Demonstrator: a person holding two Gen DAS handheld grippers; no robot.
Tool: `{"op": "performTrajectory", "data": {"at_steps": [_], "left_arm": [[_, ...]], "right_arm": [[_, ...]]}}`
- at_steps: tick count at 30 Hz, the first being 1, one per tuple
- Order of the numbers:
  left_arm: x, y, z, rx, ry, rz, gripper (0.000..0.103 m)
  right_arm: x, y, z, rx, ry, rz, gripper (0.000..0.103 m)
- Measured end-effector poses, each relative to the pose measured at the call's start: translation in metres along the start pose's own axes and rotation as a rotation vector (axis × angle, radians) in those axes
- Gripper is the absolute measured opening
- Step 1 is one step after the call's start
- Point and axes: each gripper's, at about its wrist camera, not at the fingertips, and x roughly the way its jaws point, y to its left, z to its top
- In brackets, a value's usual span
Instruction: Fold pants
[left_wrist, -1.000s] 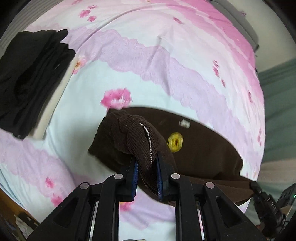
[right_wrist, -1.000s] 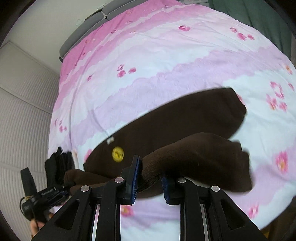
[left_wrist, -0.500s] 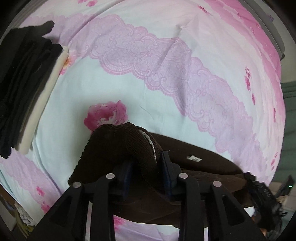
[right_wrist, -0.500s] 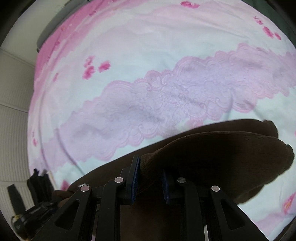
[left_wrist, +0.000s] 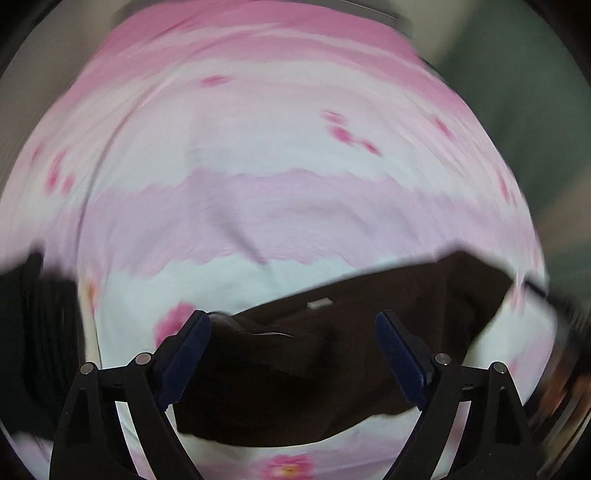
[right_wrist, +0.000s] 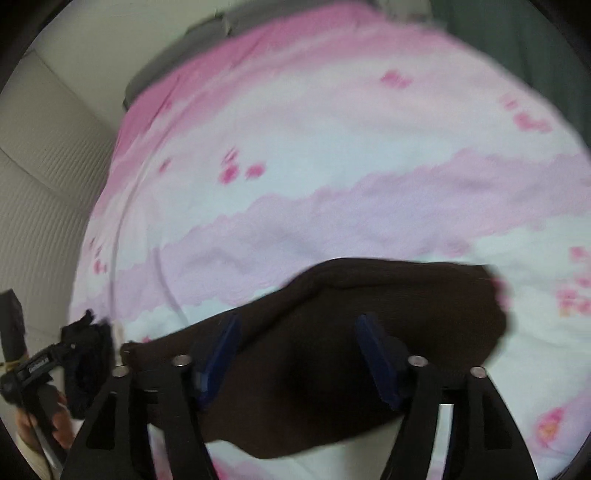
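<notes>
The dark brown pants (left_wrist: 332, 354) lie folded on the pink and white floral bed sheet (left_wrist: 280, 177); they also show in the right wrist view (right_wrist: 351, 332). My left gripper (left_wrist: 293, 332) is open and empty just above the left end of the pants. My right gripper (right_wrist: 297, 332) is open and empty above the right part of the pants. A small white tag (left_wrist: 318, 304) shows on the fabric. Both views are motion-blurred.
A stack of black clothes (left_wrist: 33, 339) lies on the bed at the far left, and also shows in the right wrist view (right_wrist: 88, 365). The left hand-held gripper (right_wrist: 33, 369) shows at the lower left. A wall (right_wrist: 44, 177) borders the bed's left side.
Both grippers have opened and let go of the pants, which now lie folded over on the bed. Both grippers have drawn back and tilted up.
</notes>
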Motion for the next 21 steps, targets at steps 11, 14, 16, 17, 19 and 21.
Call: {"op": "performTrajectory", "data": {"at_steps": [11,14,16,17,19,21], "left_arm": [[0.071,-0.089,0.016,0.389,0.1,0.08,0.091],[0.083,-0.086,0.016,0.354,0.144,0.069,0.091],[0.088,-0.082,0.016,0.33,0.164,0.069,0.09],[0.091,-0.078,0.015,0.317,0.177,0.064,0.089],[0.095,-0.073,0.013,0.3,0.199,0.062,0.08],[0.1,-0.069,0.012,0.292,0.215,0.076,0.057]], "right_arm": [[0.013,-0.125,-0.048,0.19,0.027,-0.121,0.074],[0.039,-0.137,-0.05,0.276,0.06,-0.076,0.073],[0.055,-0.142,-0.052,0.313,0.09,-0.024,0.069],[0.062,-0.141,-0.053,0.308,0.105,-0.028,0.066],[0.076,-0.137,-0.052,0.295,0.125,-0.042,0.058],[0.086,-0.139,-0.052,0.312,0.151,-0.077,0.03]]}}
